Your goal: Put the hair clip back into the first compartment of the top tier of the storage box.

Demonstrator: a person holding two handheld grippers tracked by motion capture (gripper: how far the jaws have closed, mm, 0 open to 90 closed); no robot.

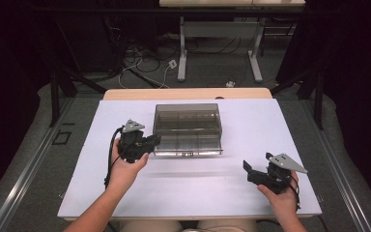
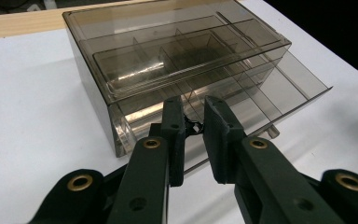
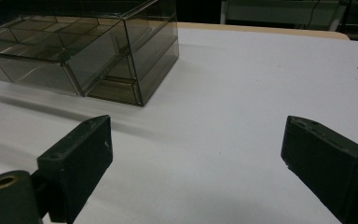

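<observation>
Black jaws of the left claw (image 2: 195,135) rise at the bottom centre of the left gripper view, drawn close together with a narrow gap and pinching some small dark thing right at the near corner of the box's pulled-out drawer (image 2: 279,95); what it is I cannot tell, perhaps a pull tab. Judging from that, the step in hand is working the drawer, and it would go best with a straight pull or push along the drawer's runners, with the claw kept level, since a sideways tug could skew the tray or slide the light smoky plastic box (image 1: 187,126) across the white worktop (image 1: 251,188). The right claw (image 3: 196,158) stands spread wide and empty at the lower right of the high view, well apart from the box; bracing the box with it might help. That overhead view places the box in the middle, with the drawer toward the person. Close up, the left gripper view adds the dividers (image 2: 170,58) inside.
</observation>
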